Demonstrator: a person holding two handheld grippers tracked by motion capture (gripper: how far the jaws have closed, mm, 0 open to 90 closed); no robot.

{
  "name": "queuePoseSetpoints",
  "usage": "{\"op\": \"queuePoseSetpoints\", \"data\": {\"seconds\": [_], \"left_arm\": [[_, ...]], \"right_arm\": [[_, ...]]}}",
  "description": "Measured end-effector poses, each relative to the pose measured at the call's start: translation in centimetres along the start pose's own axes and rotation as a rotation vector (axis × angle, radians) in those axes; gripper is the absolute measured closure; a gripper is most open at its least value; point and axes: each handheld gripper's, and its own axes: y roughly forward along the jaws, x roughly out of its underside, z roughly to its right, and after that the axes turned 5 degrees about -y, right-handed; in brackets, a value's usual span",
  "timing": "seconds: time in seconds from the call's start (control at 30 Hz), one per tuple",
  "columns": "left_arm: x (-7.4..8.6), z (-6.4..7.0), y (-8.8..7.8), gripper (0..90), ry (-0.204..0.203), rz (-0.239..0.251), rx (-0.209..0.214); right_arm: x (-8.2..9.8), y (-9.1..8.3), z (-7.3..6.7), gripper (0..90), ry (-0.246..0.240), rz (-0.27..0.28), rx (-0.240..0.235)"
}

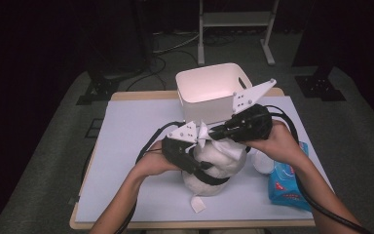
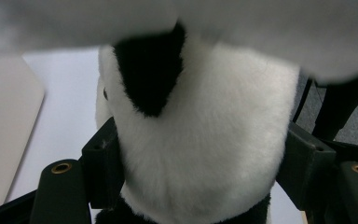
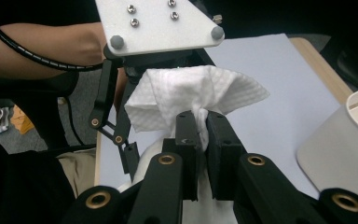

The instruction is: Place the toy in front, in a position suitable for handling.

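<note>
Apparently the work in hand is wiping the plush panda (image 1: 214, 163), which sits in the middle of the white-covered table (image 1: 126, 141), just in front of the white plastic bin (image 1: 213, 90). The left gripper (image 1: 195, 141) holds the toy: in the left gripper view its jaws press on both sides of the white furry body (image 2: 205, 140). The right gripper (image 1: 214, 132) is above the panda, and its jaws are nearly together, pinching a crumpled white tissue (image 3: 191, 100). I judge that the tissue is held ready but the wiping stroke is not finished. The next move calls for bringing the tissue down onto the fur while the left gripper keeps the toy steady. A blue tissue pack (image 1: 287, 183) lies at the right edge; its printing is too small to read.
</note>
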Motion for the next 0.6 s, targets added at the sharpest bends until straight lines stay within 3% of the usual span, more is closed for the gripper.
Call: {"op": "queuePoseSetpoints", "data": {"seconds": [0.3, 0.6], "left_arm": [[-0.1, -0.1, 0.6, 24.4, -0.013, -0.005, 0.007], [0.0, -0.1, 1.2, 17.0, -0.039, 0.030, 0.026]], "right_arm": [[1.2, 0.5, 0.4, 83.3, 0.027, -0.056, 0.010], [3.0, -0.4, 0.4, 83.5, 0.056, -0.047, 0.013]]}}
